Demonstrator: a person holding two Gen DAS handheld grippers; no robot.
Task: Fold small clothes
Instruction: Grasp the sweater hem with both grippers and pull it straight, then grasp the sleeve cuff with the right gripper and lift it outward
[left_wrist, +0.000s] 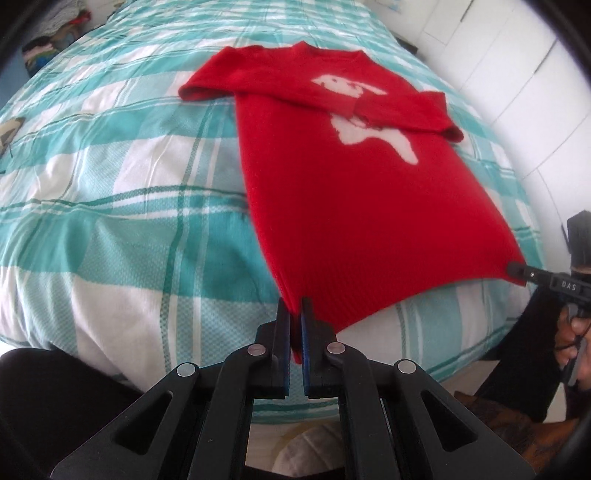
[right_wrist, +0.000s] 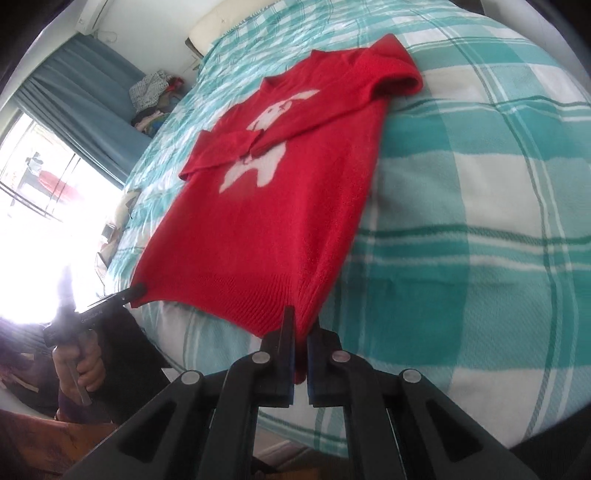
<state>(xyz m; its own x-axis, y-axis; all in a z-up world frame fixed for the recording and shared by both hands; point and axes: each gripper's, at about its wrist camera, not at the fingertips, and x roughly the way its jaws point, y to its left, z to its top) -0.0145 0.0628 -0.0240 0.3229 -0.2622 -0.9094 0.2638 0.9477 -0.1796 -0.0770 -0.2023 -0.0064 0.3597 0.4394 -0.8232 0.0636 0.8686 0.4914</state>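
Observation:
A small red sweater (left_wrist: 351, 184) (right_wrist: 258, 229) with a white rabbit figure lies flat on the bed, both sleeves folded across its chest. My left gripper (left_wrist: 295, 308) is shut on the hem's near left corner, with red knit pinched between its blue pads. In the right wrist view the left gripper (right_wrist: 137, 290) bites that same corner. My right gripper (right_wrist: 301, 319) is shut on the hem's other corner, the fabric running down between its jaws. From the left wrist view the right gripper (left_wrist: 516, 267) shows at that corner, with a hand (left_wrist: 572, 332) holding it.
The teal and white plaid bed cover (left_wrist: 129, 221) (right_wrist: 461, 221) spreads wide on both sides of the sweater. A pile of clothes (right_wrist: 155, 96) sits past the bed by a blue curtain (right_wrist: 85, 92) and a bright window. White wardrobe doors (left_wrist: 498, 74) stand beside the bed.

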